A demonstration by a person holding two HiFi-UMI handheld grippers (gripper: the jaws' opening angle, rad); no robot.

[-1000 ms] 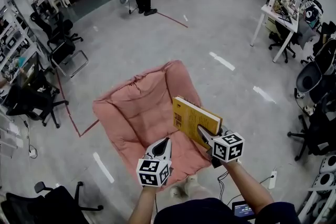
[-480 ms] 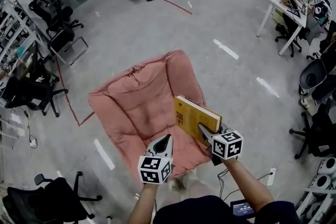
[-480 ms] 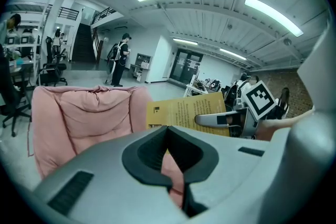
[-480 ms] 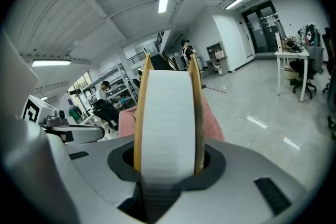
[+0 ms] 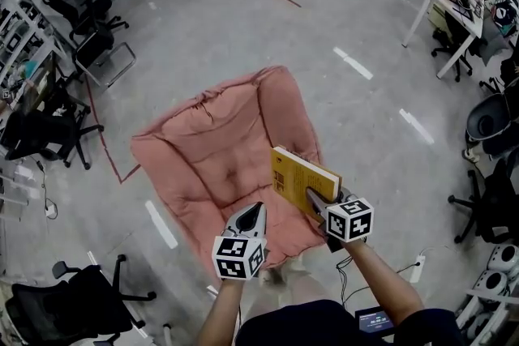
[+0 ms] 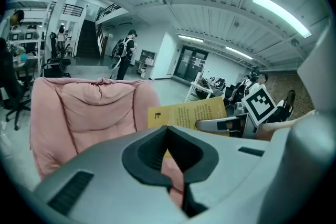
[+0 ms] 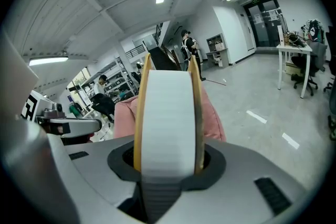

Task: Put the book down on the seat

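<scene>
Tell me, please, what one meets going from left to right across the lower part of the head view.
Black swivel office chair at the left → left gripper → right gripper, jaws shut on the thick yellow paperback book → white power strip → black wheeled chair at the right edge.

Thick yellow book (image 5: 297, 177) upright on edge, over rt side of pink cushioned seat (image 5: 215, 146)

Grey floor (image 5: 243, 28) below me
On it I see a pink cushioned seat (image 5: 219, 150), black office chairs (image 5: 45, 138), a white desk (image 5: 438, 6) and a red tape line (image 5: 107, 143).
</scene>
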